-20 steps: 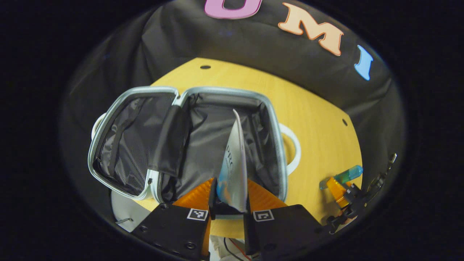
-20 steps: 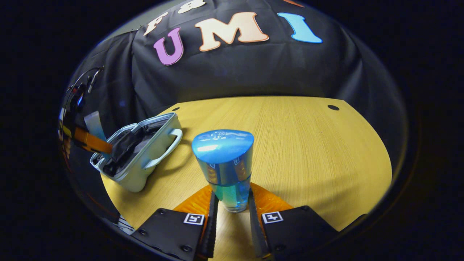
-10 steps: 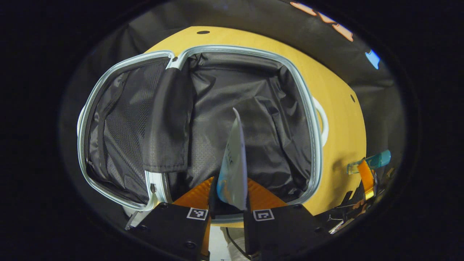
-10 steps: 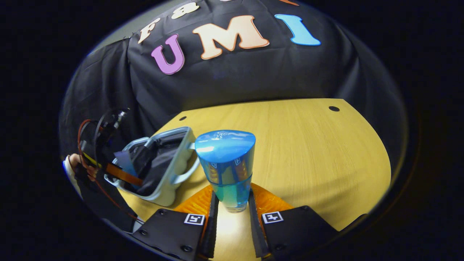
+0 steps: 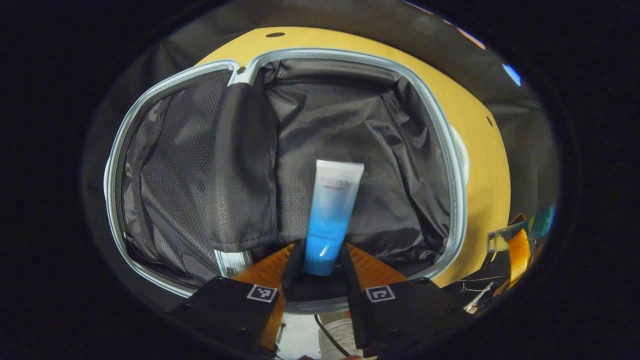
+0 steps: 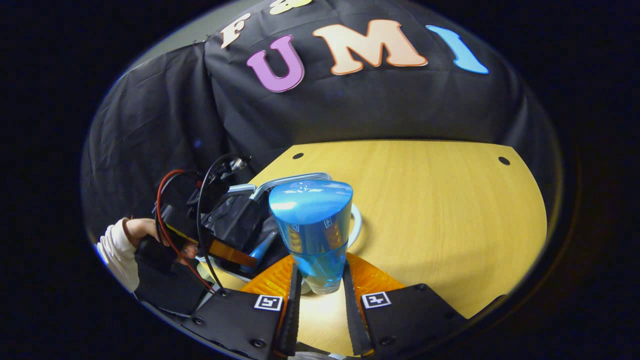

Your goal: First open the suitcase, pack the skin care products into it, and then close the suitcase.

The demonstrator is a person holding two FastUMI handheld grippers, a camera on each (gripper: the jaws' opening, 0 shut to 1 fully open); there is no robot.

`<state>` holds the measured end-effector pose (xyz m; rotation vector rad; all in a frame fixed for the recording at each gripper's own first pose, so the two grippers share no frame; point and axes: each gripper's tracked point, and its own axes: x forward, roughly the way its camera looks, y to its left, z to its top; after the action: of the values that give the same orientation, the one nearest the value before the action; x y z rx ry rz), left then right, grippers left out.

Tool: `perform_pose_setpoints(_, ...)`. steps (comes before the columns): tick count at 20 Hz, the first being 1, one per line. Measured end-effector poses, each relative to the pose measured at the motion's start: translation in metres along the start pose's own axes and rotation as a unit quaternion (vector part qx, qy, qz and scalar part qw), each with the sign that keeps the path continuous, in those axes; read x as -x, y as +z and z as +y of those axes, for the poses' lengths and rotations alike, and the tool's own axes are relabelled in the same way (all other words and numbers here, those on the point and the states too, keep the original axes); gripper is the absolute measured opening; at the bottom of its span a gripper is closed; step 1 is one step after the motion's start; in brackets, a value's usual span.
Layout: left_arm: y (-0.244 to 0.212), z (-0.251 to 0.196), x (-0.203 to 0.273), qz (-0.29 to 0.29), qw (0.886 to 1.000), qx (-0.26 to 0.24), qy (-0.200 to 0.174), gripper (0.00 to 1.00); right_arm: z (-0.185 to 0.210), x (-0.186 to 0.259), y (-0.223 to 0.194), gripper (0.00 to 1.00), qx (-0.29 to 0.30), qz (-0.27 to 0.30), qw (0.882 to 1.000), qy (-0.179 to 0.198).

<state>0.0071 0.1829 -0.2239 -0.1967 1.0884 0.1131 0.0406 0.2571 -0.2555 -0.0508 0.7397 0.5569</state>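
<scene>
The small pale-blue suitcase with a black fabric lining (image 5: 380, 125) lies open on the yellow wooden desk (image 5: 480, 150), its silver-zippered rim spread wide and a black fabric divider flap (image 5: 245, 165) hanging over the seam between its two halves. In the left gripper view, the left claw (image 5: 320, 260) hangs over the near rim of the case. Between its fingers sits the blue cap end of a white-to-blue squeeze tube of skin care cream (image 5: 332, 210), whose white crimped end points away over the lining of the right-hand half. The fingers stand a little apart on either side of the cap; whether both still press on it cannot be told. The tube lies flat side up, in the right-hand half near the divider flap.

In the right gripper view, the right claw (image 6: 320, 285) is closed on the clear lower body of a translucent blue bottle with a rounded blue cap (image 6: 312, 225), both fingers against its sides, the bottle upright and lifted above the desk. Behind the bottle and to its left lies the suitcase (image 6: 295, 180), near the left edge of the desk, with its white loop handle (image 6: 356, 225) showing just past the bottle. The left claw (image 6: 235, 252) reaches into the case there, with a hand and white sleeve (image 6: 120, 245) behind it and red and black cables looping above it.
</scene>
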Motion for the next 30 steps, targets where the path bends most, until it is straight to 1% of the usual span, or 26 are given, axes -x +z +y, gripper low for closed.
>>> perform_pose_setpoints(1, 0.002, -0.003, 0.006, -0.009, 1.000, 0.000, -0.008, 0.54, 0.010, -0.006, -0.001, 0.42, 0.000, 0.006, 1.000, 0.010)
perform_pose_setpoints(3, 0.007, -0.008, 0.022, -0.031, 0.999, 0.009, -0.024, 0.77, 0.030, -0.018, -0.004, 0.43, -0.002, 0.018, 0.999, 0.027)
perform_pose_setpoints(4, 0.009, -0.007, 0.030, -0.042, 0.999, 0.010, -0.027, 0.88, 0.038, -0.024, -0.006, 0.43, 0.001, 0.025, 0.999, 0.032)
perform_pose_setpoints(6, 0.016, 0.003, 0.051, -0.070, 0.997, 0.009, -0.016, 0.96, 0.049, -0.037, -0.012, 0.42, 0.003, 0.040, 0.998, 0.038)
perform_pose_setpoints(8, 0.022, 0.010, 0.068, -0.092, 0.995, 0.021, -0.024, 0.97, 0.055, -0.048, -0.019, 0.43, 0.002, 0.056, 0.998, 0.034)
perform_pose_setpoints(9, 0.023, 0.016, 0.077, -0.102, 0.994, 0.031, -0.031, 0.97, 0.056, -0.056, -0.024, 0.39, 0.003, 0.066, 0.997, 0.029)
perform_pose_setpoints(10, 0.023, 0.022, 0.086, -0.110, 0.993, 0.039, -0.032, 0.96, 0.056, -0.062, -0.030, 0.43, 0.006, 0.076, 0.997, 0.024)
perform_pose_setpoints(11, 0.023, 0.034, 0.094, -0.118, 0.992, 0.048, -0.026, 0.97, 0.058, -0.068, -0.037, 0.43, 0.010, 0.088, 0.996, 0.021)
perform_pose_setpoints(12, 0.022, 0.044, 0.101, -0.125, 0.990, 0.055, -0.022, 0.96, 0.060, -0.074, -0.043, 0.39, 0.013, 0.099, 0.995, 0.019)
perform_pose_setpoints(15, 0.018, 0.072, 0.109, -0.139, 0.986, 0.095, -0.018, 0.97, 0.062, -0.085, -0.062, 0.39, 0.024, 0.129, 0.991, 0.009)
perform_pose_setpoints(16, 0.015, 0.079, 0.110, -0.140, 0.984, 0.109, -0.019, 0.97, 0.062, -0.088, -0.065, 0.43, 0.027, 0.132, 0.991, 0.005)
perform_pose_setpoints(17, 0.013, 0.086, 0.110, -0.140, 0.982, 0.122, -0.018, 0.96, 0.064, -0.091, -0.067, 0.40, 0.029, 0.135, 0.990, 0.004)
perform_pose_setpoints(18, 0.010, 0.091, 0.113, -0.141, 0.981, 0.131, -0.018, 0.97, 0.064, -0.094, -0.068, 0.40, 0.032, 0.137, 0.990, 0.002)
perform_pose_setpoints(19, 0.008, 0.096, 0.114, -0.143, 0.980, 0.139, -0.019, 0.97, 0.064, -0.097, -0.069, 0.43, 0.032, 0.140, 0.990, 0.000)
perform_pose_setpoints(20, 0.007, 0.101, 0.117, -0.146, 0.978, 0.145, -0.019, 0.97, 0.066, -0.100, -0.072, 0.40, 0.031, 0.143, 0.989, 0.000)
perform_pose_setpoints(21, 0.005, 0.107, 0.121, -0.148, 0.977, 0.149, -0.017, 0.97, 0.067, -0.101, -0.072, 0.44, 0.032, 0.144, 0.989, -0.001)
perform_pose_setpoints(22, 0.004, 0.114, 0.125, -0.152, 0.976, 0.154, -0.014, 0.97, 0.069, -0.100, -0.070, 0.42, 0.031, 0.142, 0.989, 0.001)
perform_pose_setpoints(23, 0.004, 0.120, 0.129, -0.155, 0.975, 0.158, -0.011, 0.97, 0.073, -0.101, -0.065, 0.48, 0.027, 0.131, 0.991, 0.005)
perform_pose_setpoints(24, 0.004, 0.128, 0.134, -0.158, 0.974, 0.165, -0.009, 0.97, 0.073, -0.102, -0.058, 0.43, 0.025, 0.119, 0.993, 0.004)
perform_pose_setpoints(25, 0.005, 0.137, 0.138, -0.162, 0.972, 0.172, -0.007, 0.97, 0.074, -0.100, -0.050, 0.51, 0.020, 0.110, 0.994, 0.008)
perform_pose_setpoints(26, 0.005, 0.147, 0.141, -0.165, 0.970, 0.179, -0.002, 0.97, 0.073, -0.098, -0.045, 0.47, 0.012, 0.105, 0.994, 0.007)
perform_pose_setpoints(28, 0.006, 0.173, 0.146, -0.173, 0.966, 0.194, 0.011, 0.97, 0.066, -0.093, -0.034, 0.48, -0.002, 0.091, 0.996, 0.005)
perform_pose_setpoints(30, 0.008, 0.205, 0.144, -0.177, 0.961, 0.213, 0.025, 0.96, 0.057, -0.085, -0.021, 0.63, -0.008, 0.072, 0.997, 0.004)
